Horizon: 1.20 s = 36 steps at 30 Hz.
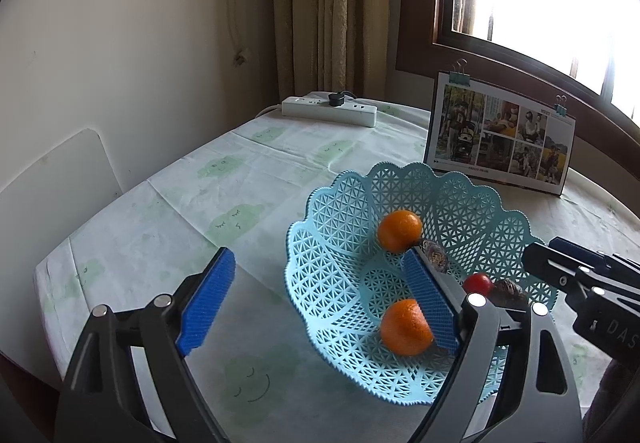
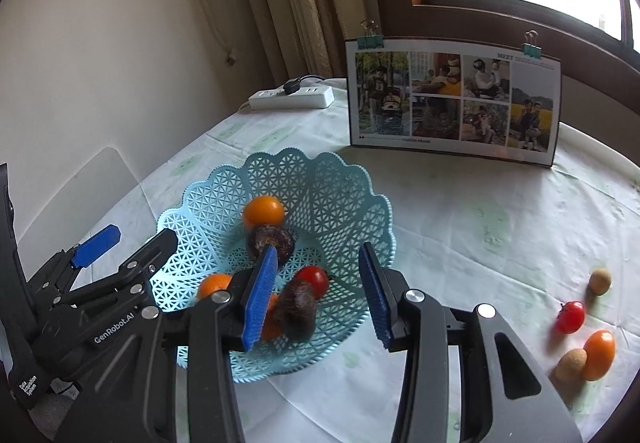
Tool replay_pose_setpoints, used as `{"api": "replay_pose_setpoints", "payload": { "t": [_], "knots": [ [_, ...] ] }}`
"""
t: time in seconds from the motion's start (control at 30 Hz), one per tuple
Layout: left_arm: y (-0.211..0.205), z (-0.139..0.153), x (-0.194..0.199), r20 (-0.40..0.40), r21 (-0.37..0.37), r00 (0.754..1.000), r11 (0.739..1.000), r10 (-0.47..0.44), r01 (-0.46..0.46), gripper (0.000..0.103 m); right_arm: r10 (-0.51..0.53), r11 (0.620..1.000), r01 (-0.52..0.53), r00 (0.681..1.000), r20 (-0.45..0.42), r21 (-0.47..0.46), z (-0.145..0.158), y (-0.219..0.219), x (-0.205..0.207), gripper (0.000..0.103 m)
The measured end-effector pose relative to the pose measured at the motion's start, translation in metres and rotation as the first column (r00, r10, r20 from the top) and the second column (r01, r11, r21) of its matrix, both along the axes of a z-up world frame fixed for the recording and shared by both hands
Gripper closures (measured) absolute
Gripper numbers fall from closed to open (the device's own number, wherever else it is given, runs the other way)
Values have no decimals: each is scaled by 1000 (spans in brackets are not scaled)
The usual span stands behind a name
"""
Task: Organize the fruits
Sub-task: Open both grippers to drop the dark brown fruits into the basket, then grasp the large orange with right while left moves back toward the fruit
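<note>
Roughly halfway, I'd say. The light blue scalloped plastic lattice basket (image 2: 320,195) already holds small round oranges, a red cherry tomato (image 2: 314,280) and two dark brown wrinkly fruits. Outside it, to its right, four pieces wait: a second red cherry tomato (image 2: 571,317), an oval orange (image 2: 599,355) and two tan round fruits. Only the right wrist view shows those. Left gripper (image 1: 320,299) and right gripper (image 2: 318,293) both hover over the basket, fingers spread wide, holding nothing.

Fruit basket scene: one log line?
light-blue plastic lattice basket: partly filled | right gripper: open, above it | left gripper: open | fruits left on table
</note>
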<state>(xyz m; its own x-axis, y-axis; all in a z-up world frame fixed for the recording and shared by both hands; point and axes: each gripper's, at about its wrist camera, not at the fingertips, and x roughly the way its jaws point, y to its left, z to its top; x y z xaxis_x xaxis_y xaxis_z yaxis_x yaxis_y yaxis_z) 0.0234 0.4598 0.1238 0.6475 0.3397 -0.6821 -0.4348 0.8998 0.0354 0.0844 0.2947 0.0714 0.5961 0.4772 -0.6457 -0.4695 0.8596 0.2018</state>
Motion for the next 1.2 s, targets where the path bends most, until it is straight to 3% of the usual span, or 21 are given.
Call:
{"api": "replay_pose_setpoints", "payload": {
  "t": [0.5,0.73,1.2],
  "knots": [
    [-22,4,5,3,1,999,999,-51,51,14,-79,997,79,997,-13,3,-4,-46,-6,60],
    [-40,9,8,11,4,996,996,-88,88,10,-167,986,167,986,-11,1,-4,-85,-5,60],
    [-79,11,15,1,14,984,984,-180,180,9,-397,917,396,917,-36,-40,-23,-183,6,60]
  ]
}}
